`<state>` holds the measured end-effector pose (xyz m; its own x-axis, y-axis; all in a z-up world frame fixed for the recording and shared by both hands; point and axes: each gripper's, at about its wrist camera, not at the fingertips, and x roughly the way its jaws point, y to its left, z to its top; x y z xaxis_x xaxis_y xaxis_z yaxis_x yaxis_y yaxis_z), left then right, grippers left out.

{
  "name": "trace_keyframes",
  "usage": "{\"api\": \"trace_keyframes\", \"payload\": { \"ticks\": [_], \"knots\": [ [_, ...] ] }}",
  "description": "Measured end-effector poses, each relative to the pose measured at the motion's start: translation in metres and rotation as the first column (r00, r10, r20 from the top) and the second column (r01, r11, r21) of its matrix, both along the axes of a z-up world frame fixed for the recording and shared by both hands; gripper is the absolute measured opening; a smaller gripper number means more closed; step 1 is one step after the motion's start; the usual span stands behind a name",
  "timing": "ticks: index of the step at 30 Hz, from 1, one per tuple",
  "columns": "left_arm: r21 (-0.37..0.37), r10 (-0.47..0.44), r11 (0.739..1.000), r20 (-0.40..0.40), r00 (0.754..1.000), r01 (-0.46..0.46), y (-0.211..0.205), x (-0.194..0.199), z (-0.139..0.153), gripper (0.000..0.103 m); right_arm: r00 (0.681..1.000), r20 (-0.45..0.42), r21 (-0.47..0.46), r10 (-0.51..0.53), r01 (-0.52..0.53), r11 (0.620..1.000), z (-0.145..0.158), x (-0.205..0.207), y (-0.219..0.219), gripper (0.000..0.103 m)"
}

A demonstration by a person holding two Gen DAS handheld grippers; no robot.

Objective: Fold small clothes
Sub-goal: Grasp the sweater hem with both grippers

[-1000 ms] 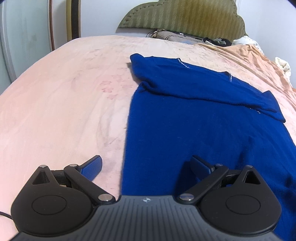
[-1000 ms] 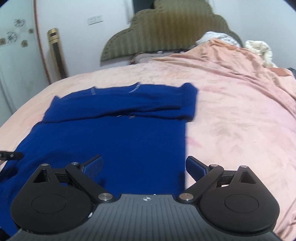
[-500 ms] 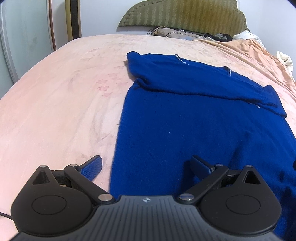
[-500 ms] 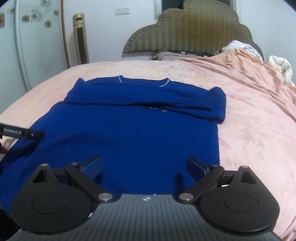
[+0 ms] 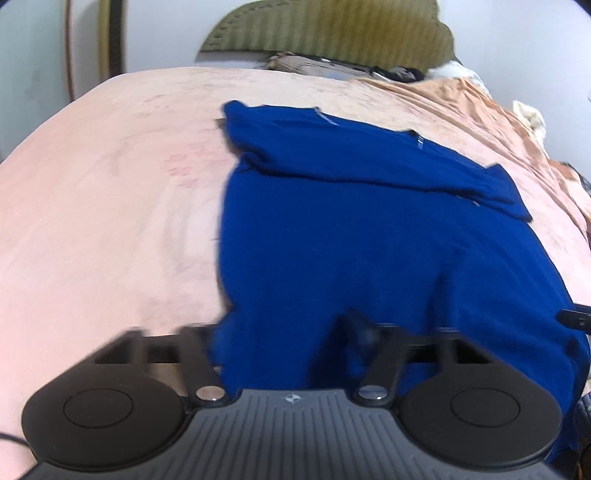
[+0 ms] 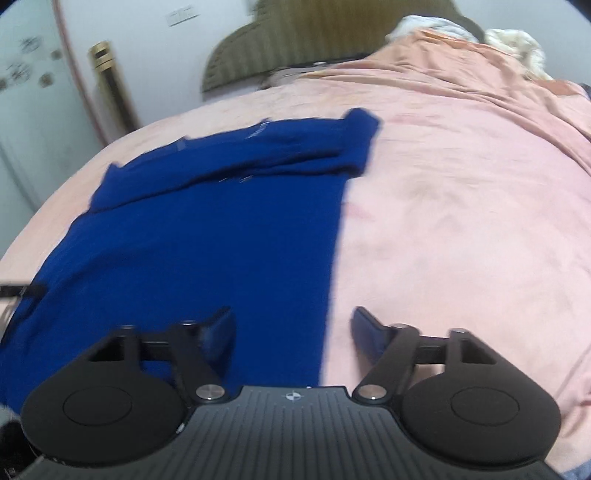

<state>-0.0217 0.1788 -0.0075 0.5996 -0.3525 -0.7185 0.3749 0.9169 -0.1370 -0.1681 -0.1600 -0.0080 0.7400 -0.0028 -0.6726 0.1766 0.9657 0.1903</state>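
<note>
Left tool (image 5: pixel 284 332) jaws just closing, narrow, near hem corner of blue shirt (image 5: pixel 369 236) bunched between them; pad contact blurred, can't tell. Right tool (image 6: pixel 291 332) jaws closing too, half-wide, straddling the shirt's right hem edge. Shirt lies ahead on pink bed (image 6: pixel 461 221).

We see a deep royal-blue knit garment (image 5: pixel 388 236) with tiny white stitch marks on a pale peach-pink bedspread (image 5: pixel 110 206) faintly printed with rosy flowers, an olive-green ribbed headboard (image 5: pixel 332 33), and a brass-gold column (image 6: pixel 110 85).
</note>
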Motion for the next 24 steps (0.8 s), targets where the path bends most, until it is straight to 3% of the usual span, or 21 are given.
{"api": "trace_keyframes", "payload": {
  "ticks": [2,3,4,11,17,24],
  "knots": [
    [0.002,-0.010,1.000,-0.001,1.000,0.010,-0.008,0.001,0.001,0.009,0.999,-0.006,-0.064,0.037,-0.037,0.997,-0.001,0.004,0.017,0.041],
    [-0.016,-0.015,1.000,-0.010,1.000,0.015,-0.010,0.002,0.002,0.008,0.999,-0.004,-0.068,0.044,-0.044,0.997,0.000,0.007,0.021,0.021],
    [-0.025,-0.015,1.000,-0.012,1.000,0.014,-0.012,0.003,0.003,0.007,0.999,0.002,-0.056,0.044,-0.044,0.997,0.001,0.009,0.023,0.011],
    [-0.069,-0.048,0.996,0.084,0.995,0.053,-0.027,0.010,0.033,0.007,0.992,0.119,0.013,0.043,-0.045,0.999,0.032,0.020,0.010,0.010],
    [0.022,0.016,1.000,0.184,0.983,-0.020,-0.050,0.045,0.038,0.007,0.984,0.179,-0.092,0.012,0.005,0.996,0.053,0.058,-0.005,0.009],
    [0.072,0.037,0.996,0.145,0.989,-0.048,-0.065,0.081,0.014,0.009,0.988,0.134,-0.092,-0.073,0.086,0.992,0.030,0.115,-0.029,0.012]
  ]
}}
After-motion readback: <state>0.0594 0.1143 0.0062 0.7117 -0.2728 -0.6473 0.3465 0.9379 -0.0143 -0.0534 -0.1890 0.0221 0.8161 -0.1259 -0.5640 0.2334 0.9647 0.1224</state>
